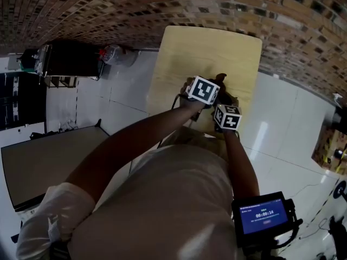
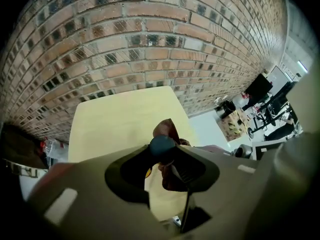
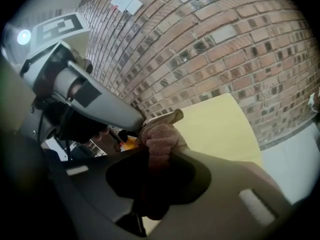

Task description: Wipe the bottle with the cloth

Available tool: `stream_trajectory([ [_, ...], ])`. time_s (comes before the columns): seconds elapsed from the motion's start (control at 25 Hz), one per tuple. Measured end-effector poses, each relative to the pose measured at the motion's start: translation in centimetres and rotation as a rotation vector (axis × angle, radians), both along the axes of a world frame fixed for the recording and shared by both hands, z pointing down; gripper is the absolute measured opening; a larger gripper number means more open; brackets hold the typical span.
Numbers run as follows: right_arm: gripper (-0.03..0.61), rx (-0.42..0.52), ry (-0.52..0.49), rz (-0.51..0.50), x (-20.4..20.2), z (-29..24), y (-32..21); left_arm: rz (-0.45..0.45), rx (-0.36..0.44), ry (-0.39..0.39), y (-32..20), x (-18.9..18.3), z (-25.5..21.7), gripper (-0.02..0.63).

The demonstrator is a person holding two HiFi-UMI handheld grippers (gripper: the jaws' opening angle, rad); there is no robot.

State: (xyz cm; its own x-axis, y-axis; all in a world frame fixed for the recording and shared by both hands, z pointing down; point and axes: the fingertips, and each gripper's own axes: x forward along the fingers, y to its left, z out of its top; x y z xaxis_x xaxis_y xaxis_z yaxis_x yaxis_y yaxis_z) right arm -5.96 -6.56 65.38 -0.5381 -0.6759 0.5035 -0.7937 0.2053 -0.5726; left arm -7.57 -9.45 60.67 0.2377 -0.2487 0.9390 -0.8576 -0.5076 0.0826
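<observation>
Left gripper (image 2: 162,154) jaws part-way closed, clamped on bottle (image 2: 162,144) at dark round cap. Small yellow patch of body shows below cap, rest hidden. Bottle held over table's (image 1: 206,47) near edge, about mid-width. Right gripper (image 3: 157,153) pinches bunched pinkish-brown cloth (image 3: 159,135), wad up against cap.

Your grippers meet mid-frame, over the table (image 1: 206,50).
Head view: left gripper (image 2: 162,154) just upper left of the right gripper (image 3: 159,151); bottle (image 2: 162,145) between the left's jaws, cloth (image 3: 159,136) between the right's, just behind the bottle; wall (image 1: 162,4) across the top.
</observation>
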Motion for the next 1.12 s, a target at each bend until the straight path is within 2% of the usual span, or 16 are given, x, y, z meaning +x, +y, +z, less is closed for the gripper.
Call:
stream_trajectory([
  [0.2, 0.081, -0.100, 0.040, 0.021, 0.3, 1.8, 0.3, -0.005, -0.060, 0.004, 1.0, -0.3, -0.1, 0.172],
  [0.36, 0.081, -0.228, 0.039, 0.014, 0.3, 5.0, 0.2, 0.021, -0.024, -0.011, 0.8, -0.7, -0.3, 0.172],
  [0.48, 0.081, -0.379, 0.011, -0.026, 0.2, 8.7, 0.8, 0.006, -0.030, 0.003, 0.9, -0.7, -0.3, 0.172],
  [0.6, 0.083, -0.482, -0.011, -0.075, 0.5, 11.4, 0.8, -0.015, -0.063, 0.035, 1.2, -0.4, -0.4, 0.173],
  [0.76, 0.084, -0.546, -0.122, -0.058, 0.4, 10.9, 0.9, 0.009, -0.077, 0.061, 0.5, -0.1, -0.7, 0.181],
  [0.84, 0.086, -0.525, -0.152, -0.057, 0.6, 10.4, 1.6, 0.081, -0.102, 0.081, 0.5, 0.0, -0.9, 0.196],
  [0.96, 0.086, -0.498, -0.170, -0.050, 1.6, 9.7, 4.0, 0.291, -0.086, 0.078, 1.1, -0.3, -1.8, 0.212],
  [1.12, 0.086, -0.467, -0.150, -0.049, 3.1, 9.1, 7.9, 0.642, 0.100, 0.023, 1.1, -0.5, -4.0, 0.229],
])
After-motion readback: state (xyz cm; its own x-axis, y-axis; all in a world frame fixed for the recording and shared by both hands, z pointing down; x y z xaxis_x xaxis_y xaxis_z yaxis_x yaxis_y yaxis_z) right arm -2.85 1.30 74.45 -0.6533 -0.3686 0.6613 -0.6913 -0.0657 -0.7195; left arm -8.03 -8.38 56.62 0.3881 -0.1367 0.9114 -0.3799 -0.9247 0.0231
